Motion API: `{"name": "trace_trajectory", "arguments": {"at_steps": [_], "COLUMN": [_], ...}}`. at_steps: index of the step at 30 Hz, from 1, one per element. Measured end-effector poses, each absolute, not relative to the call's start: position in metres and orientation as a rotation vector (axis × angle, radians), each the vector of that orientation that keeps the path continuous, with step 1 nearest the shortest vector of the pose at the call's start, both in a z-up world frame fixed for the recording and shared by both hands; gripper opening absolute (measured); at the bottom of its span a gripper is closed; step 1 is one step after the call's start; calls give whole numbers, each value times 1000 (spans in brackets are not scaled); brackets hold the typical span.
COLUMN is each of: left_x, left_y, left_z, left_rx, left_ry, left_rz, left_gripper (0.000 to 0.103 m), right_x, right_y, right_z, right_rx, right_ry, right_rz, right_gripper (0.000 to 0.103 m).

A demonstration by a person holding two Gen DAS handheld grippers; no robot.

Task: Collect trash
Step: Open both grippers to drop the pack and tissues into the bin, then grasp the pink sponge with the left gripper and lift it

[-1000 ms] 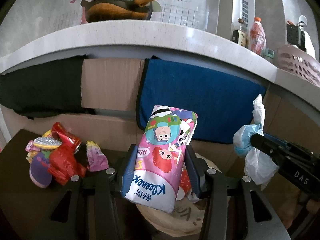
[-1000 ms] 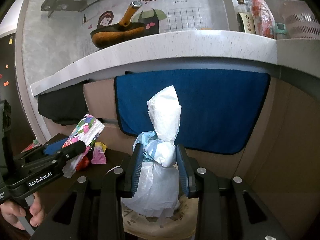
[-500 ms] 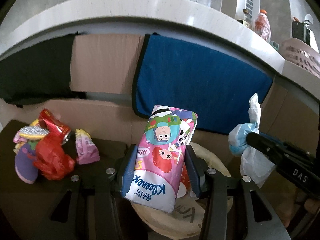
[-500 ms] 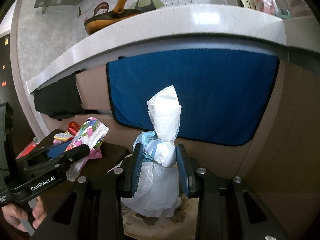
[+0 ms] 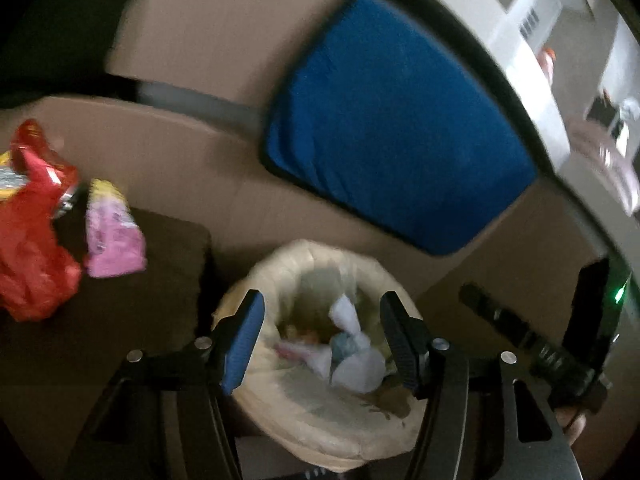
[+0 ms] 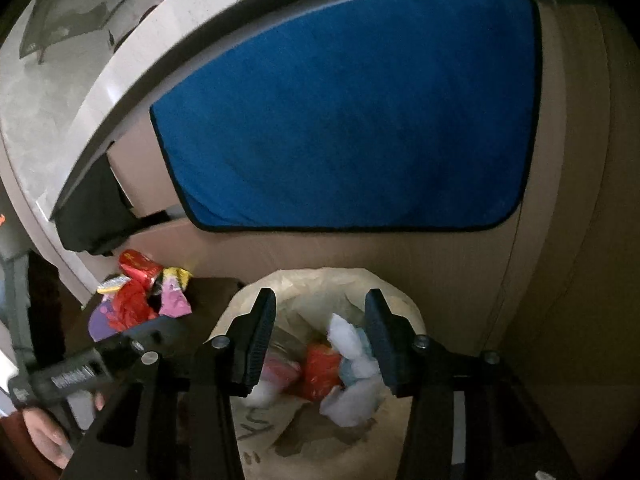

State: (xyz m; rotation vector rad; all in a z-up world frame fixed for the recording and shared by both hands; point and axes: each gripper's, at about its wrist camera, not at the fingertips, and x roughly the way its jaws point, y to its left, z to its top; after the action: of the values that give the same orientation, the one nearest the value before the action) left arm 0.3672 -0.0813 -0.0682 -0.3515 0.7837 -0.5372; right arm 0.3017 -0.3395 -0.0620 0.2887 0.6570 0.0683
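Both of my grippers hover over a bin with a beige liner (image 5: pixel 308 250) (image 6: pixel 320 278). My left gripper (image 5: pixel 322 340) has its jaws opening, and nothing sits between the pads. My right gripper (image 6: pixel 320 336) is opening too, and it holds nothing. Down in the bin lie the pink tissue pack (image 5: pixel 294 350) (image 6: pixel 280 372), the white and blue tissue bundle (image 5: pixel 354 362) (image 6: pixel 352 380) and a red wrapper (image 6: pixel 320 368). A pile of wrappers remains on the dark table: a red one (image 5: pixel 32 240) and a pink one (image 5: pixel 114 236), which the right wrist view (image 6: pixel 138 298) also shows.
A blue cloth (image 5: pixel 400 140) (image 6: pixel 352 120) hangs on the cabinet front behind the bin, under a pale counter edge (image 6: pixel 120 80). The dark table (image 5: pixel 120 320) stands left of the bin. A hand (image 6: pixel 44 436) holds the left gripper's handle.
Both grippers have sunk and tipped down over the bin, and their jaws have spread. The pink tissue pack and the white tissue bundle have left the pads and now lie in the bin.
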Motion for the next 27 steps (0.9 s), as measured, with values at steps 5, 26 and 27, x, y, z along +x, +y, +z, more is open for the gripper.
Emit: {"name": "trace_trajectory", "arguments": {"at_steps": [5, 26, 27], "left_x": [358, 325, 328], "left_y": [-29, 157, 157], "left_z": [-50, -77, -82], "left_rx": [-335, -410, -423], "left_ry": [691, 673, 686], "left_rz": [-387, -30, -51], "left_gripper": [61, 61, 61], "right_x": [299, 310, 310], "right_y": [-330, -199, -195], "right_z": [-62, -50, -51], "right_rx": [255, 121, 114], "right_ry": [661, 639, 645], "right_rz": [62, 249, 255], "right_gripper": [44, 44, 44]}}
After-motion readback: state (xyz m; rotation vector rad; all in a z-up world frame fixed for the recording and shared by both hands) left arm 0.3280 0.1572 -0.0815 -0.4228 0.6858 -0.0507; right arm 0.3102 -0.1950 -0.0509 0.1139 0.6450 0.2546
